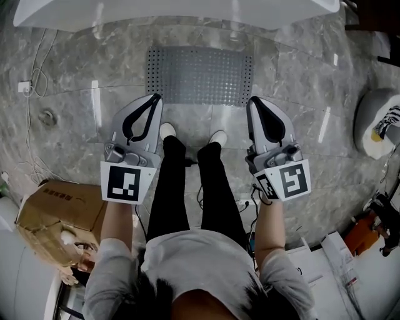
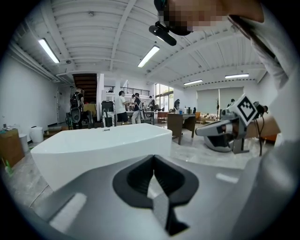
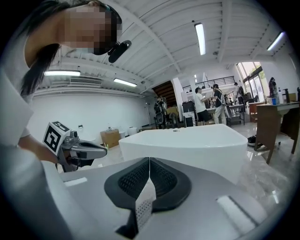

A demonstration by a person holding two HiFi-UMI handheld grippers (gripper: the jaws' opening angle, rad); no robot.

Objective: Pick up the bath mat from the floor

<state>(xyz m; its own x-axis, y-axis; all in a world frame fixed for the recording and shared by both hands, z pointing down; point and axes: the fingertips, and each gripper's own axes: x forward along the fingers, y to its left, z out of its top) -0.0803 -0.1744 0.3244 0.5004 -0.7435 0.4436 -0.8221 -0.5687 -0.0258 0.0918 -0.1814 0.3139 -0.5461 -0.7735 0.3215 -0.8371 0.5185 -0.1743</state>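
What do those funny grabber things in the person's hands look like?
The left gripper and right gripper are light grey, with black ribbed pads forming a loop. Each carries a white cube with black square markers. The person wears a grey short-sleeved shirt.

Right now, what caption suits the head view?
Person faces a grey bath mat on the floor, left gripper and right gripper shut, bathtub beyond.

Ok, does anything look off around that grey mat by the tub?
Nothing stands out: the grey perforated rectangular bath mat lies flat on the grey marble floor, its edges parallel to the white bathtub, with no corner curled.
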